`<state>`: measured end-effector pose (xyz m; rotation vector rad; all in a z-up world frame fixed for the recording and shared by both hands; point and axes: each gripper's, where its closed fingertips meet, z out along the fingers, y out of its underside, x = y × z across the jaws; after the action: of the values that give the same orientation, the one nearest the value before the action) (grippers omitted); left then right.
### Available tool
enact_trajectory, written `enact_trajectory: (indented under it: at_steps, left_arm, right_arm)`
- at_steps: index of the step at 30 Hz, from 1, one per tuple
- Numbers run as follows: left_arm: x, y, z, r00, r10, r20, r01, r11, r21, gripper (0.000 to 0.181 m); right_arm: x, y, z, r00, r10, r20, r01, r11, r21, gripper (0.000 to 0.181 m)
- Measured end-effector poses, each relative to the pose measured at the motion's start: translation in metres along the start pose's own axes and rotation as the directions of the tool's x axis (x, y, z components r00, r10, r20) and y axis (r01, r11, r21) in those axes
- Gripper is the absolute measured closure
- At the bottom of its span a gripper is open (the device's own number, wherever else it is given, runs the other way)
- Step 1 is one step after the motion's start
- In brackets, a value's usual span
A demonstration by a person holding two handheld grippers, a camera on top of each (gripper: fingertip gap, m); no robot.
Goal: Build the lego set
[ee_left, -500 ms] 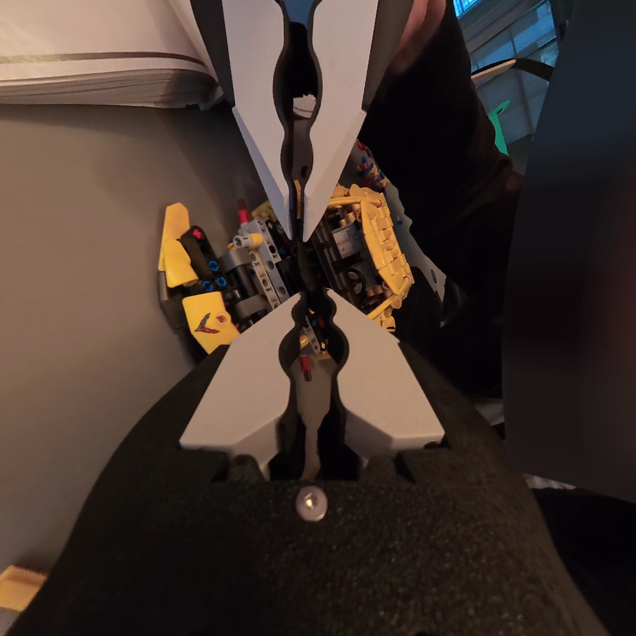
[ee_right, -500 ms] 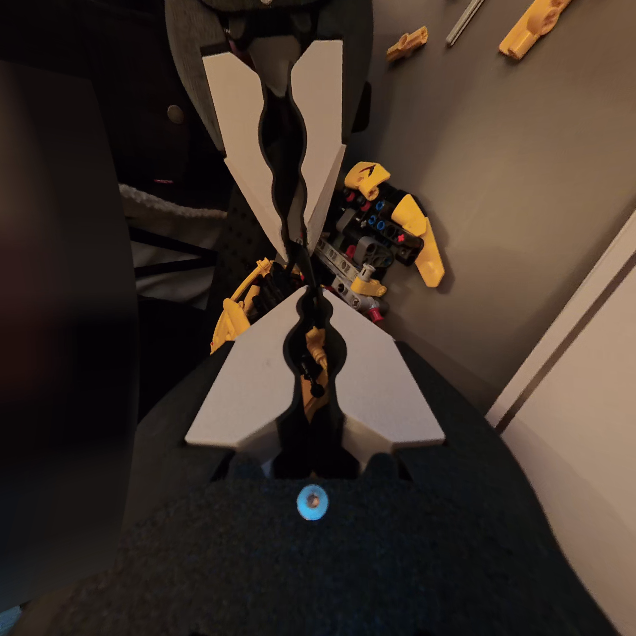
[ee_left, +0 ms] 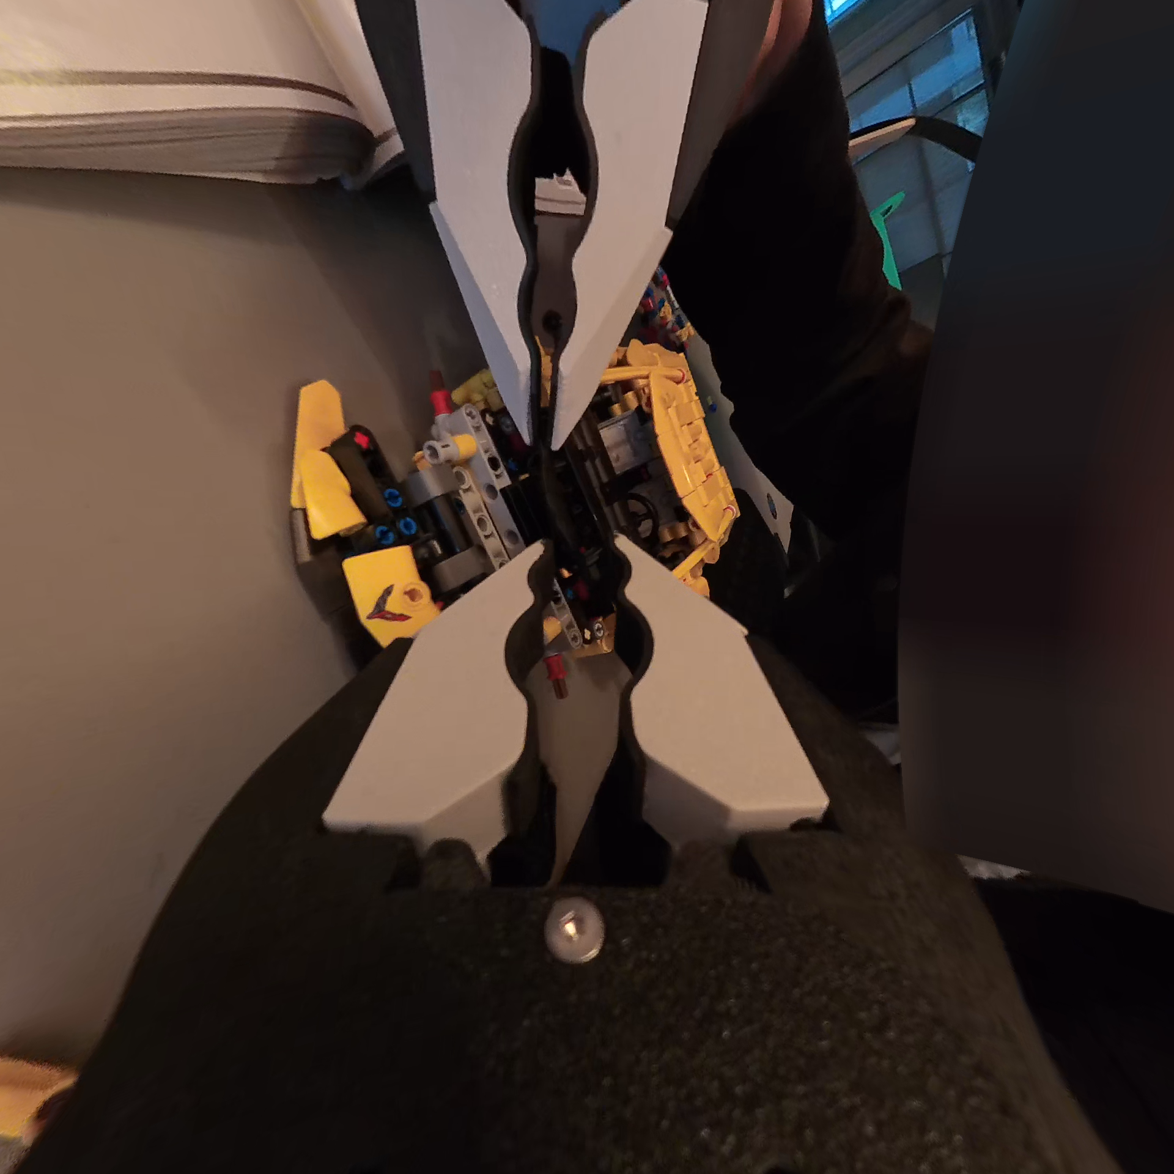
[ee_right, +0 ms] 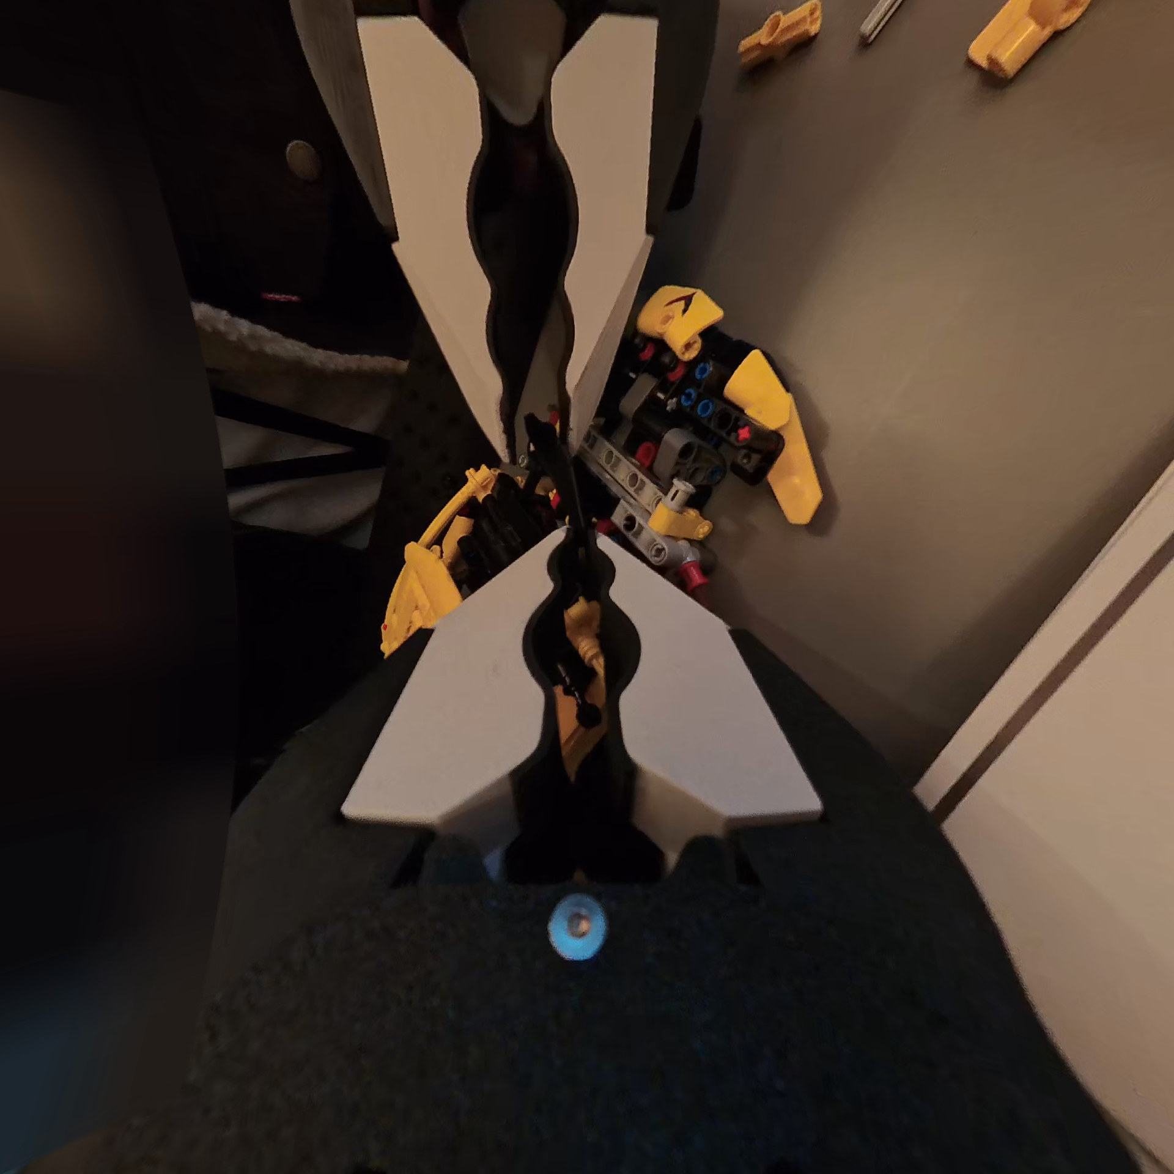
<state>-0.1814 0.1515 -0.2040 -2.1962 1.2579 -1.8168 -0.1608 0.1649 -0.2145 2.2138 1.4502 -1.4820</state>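
A half-built yellow, black and grey lego car point(ee_left: 483, 502) lies on the grey table, partly over its edge. It also shows in the right wrist view point(ee_right: 673, 445). My left gripper point(ee_left: 575, 549) comes from below and is shut on the model's dark middle. My right gripper point(ee_left: 540, 445) comes from above, facing it, tips almost touching. In the right wrist view my right gripper point(ee_right: 575, 537) is shut on a thin black strip point(ee_right: 562, 483) of the model. The left gripper point(ee_right: 540, 445) clamps the same strip from above. The exact grip points are hidden by the fingers.
A thick white booklet point(ee_left: 159, 108) lies on the table beyond the model; it also shows in the right wrist view point(ee_right: 1080, 857). Loose yellow pieces point(ee_right: 778, 32) point(ee_right: 1016, 32) and a grey axle point(ee_right: 880, 16) lie farther off. A person's dark clothing point(ee_left: 794, 381) is at the table edge. Less than 4 cm separates the two grippers' tips. The grey axle point(ee_right: 880, 16) is about equally far from each gripper, around 15 centimeters.
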Motion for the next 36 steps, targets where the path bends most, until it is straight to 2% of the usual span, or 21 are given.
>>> enact_trajectory:
  at_steps: [11,21,27,29,32,36]
  left_arm:
    - [-0.005,0.001,-0.002,0.999,-0.042,0.015,0.042,0.999,0.002,0.175]
    - [0.002,0.008,0.003,0.97,-0.241,-0.033,0.241,0.97,0.001,0.175]
    - [0.006,0.014,0.006,0.962,-0.271,-0.037,0.271,0.963,-0.002,0.175]
    - [0.006,0.014,0.006,0.96,-0.277,-0.04,0.278,0.961,0.005,0.175]
    - [0.007,0.015,0.006,0.959,-0.28,-0.041,0.28,0.96,0.008,0.175]
    - [0.007,0.015,0.007,0.958,-0.282,-0.047,0.283,0.959,0.01,0.175]
  right_arm:
    - [-0.001,-0.001,0.0,1.0,-0.012,-0.001,0.012,1.0,0.0,0.181]
    - [-0.003,-0.002,0.004,0.995,-0.085,-0.048,0.085,0.996,0.0,0.181]
    - [-0.005,-0.002,0.008,0.993,-0.114,-0.041,0.115,0.993,0.013,0.18]
    - [-0.005,-0.002,0.006,0.989,-0.133,-0.068,0.135,0.991,0.025,0.179]
    - [-0.01,-0.003,-0.008,0.976,-0.162,-0.145,0.174,0.982,0.07,0.161]
    - [-0.024,-0.006,-0.035,0.921,-0.219,-0.322,0.268,0.956,0.116,0.149]
